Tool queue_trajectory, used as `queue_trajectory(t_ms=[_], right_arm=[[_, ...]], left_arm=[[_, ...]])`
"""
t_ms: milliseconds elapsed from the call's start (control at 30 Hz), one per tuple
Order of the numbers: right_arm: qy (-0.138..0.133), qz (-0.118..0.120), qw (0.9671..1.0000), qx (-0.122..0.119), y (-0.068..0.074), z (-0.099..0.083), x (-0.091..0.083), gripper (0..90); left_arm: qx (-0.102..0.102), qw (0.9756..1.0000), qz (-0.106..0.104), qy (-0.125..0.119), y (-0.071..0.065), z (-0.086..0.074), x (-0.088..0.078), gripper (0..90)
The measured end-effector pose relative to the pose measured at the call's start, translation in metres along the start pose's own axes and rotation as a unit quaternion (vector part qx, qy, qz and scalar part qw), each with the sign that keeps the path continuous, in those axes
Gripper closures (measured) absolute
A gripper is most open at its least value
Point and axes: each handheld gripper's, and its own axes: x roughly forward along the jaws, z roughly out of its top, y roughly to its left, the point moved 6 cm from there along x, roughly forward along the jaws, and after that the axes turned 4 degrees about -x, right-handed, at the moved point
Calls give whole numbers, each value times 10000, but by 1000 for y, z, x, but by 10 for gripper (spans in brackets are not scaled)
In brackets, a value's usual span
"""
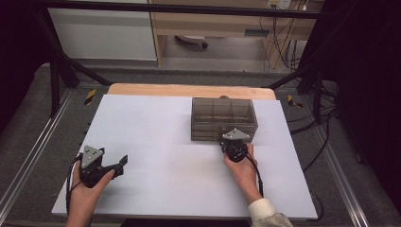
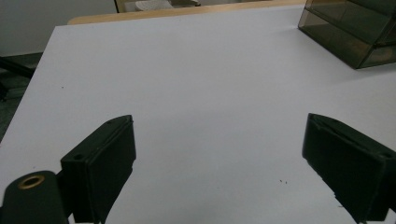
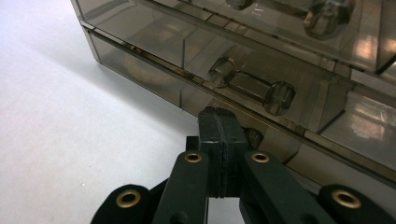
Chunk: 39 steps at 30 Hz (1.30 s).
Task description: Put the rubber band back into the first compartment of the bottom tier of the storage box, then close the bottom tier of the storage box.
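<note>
A smoky see-through drawer box (image 1: 223, 118) stands on the white table top (image 1: 161, 137), right of centre toward the back. My right gripper (image 1: 234, 143) is at the box's front, low down. In the right gripper view its jaws (image 3: 219, 115) are pressed together, tips against the lowest drawer front, with a knob (image 3: 255, 138) of that drawer's handle just beside them. I cannot see anything between the pads. The handle (image 3: 252, 86) of the drawer above is free. My left gripper (image 1: 121, 165) lies near the front left, open and empty (image 2: 220, 120), with the box (image 2: 355, 32) far off.
A wooden table edge (image 1: 189, 90) runs behind the white top. Black frame bars (image 1: 61, 66) and cables (image 1: 321, 118) flank the table. White surface (image 2: 201, 70) stretches between the left gripper and the box.
</note>
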Motion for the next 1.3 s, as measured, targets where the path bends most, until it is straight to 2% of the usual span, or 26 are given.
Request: queue_trajectory(t_ms=[1300], right_arm=[[-3,-30,10000,-11,-2,1,3,900]], left_arm=[[-17,10000,7,-3,0,0,-1,92]])
